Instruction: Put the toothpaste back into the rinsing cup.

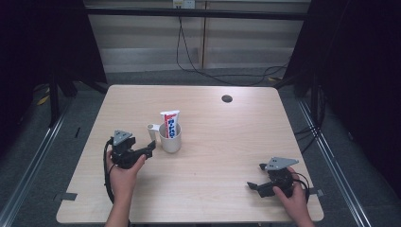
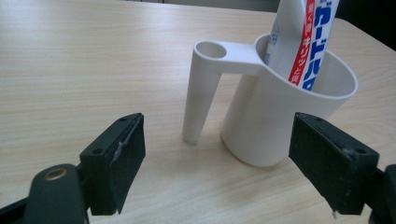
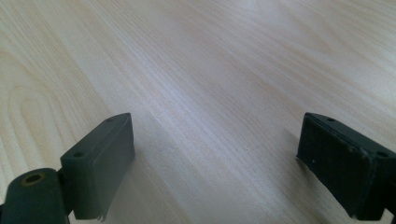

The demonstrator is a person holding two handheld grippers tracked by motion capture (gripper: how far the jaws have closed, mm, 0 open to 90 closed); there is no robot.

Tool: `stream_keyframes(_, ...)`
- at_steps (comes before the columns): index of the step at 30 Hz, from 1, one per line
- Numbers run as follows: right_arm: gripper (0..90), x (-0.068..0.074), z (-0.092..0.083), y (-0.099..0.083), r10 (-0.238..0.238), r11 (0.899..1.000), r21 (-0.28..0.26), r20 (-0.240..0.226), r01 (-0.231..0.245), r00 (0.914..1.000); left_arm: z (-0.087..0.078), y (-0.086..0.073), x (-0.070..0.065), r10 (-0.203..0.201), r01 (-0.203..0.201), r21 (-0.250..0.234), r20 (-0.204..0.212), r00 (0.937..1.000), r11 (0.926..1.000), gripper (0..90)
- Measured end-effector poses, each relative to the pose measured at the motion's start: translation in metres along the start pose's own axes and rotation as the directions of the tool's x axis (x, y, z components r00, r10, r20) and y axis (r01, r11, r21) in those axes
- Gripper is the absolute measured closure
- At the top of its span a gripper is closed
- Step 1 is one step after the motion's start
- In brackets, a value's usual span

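Facing smooth white plastic cup (image 2: 280,116)

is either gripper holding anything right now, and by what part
Nothing is held. The left gripper is open just short of the white cup; the right gripper is open over bare table.

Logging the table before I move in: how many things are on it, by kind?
White cup with a hollow side handle: 1
Toothpaste tube standing in the cup: 1
Tongs, both open: 2, left, right
Total: 4
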State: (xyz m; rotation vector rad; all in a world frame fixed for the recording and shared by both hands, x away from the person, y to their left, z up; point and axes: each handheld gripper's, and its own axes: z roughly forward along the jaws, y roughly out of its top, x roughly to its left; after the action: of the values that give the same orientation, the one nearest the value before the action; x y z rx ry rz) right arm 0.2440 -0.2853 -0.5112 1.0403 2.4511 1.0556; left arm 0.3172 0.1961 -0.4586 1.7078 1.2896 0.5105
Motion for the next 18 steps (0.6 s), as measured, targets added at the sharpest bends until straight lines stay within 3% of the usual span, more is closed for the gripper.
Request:
stream_keyframes(11, 10.4, 0.0, 0.0, 0.0, 0.0, 1.0, 0.0, 0.0, 0.0, 1.0, 0.001, -0.019, 0.008, 0.008, -0.008, 0.037, -0.019, 0.9998, 0.9993, 18.9)
stream_keyframes(18, 10.4, 0.0, 0.0, 0.0, 0.001, 1.0, 0.0, 0.0, -0.001, 1.0, 0.0, -0.026, 0.009, 0.043, -0.041, 0.066, -0.031, 0.9986, 0.997, 18.9)
